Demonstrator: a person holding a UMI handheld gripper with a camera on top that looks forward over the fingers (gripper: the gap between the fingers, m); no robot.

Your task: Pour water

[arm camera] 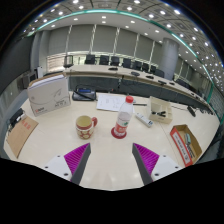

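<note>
Pale table (110, 150) — mug (86, 126), bottle (124, 116), white box (49, 95), orange packet (185, 145), papers (110, 101)

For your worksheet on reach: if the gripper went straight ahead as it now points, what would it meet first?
Probably the bottle, standing just beyond the open jaws of the gripper; the mug sits slightly aside. Depth is uncertain.

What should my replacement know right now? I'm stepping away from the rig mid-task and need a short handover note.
Gripper: open, empty, hovering over the table.
Bottle: upright with its red cap on, beyond the fingers.
Mug: upright beside the bottle, a gap between them; contents not visible.
Done: nothing yet, judging by the untouched bottle.
Left: grasp the bottle, open it if needed, pour into the mug.
</note>
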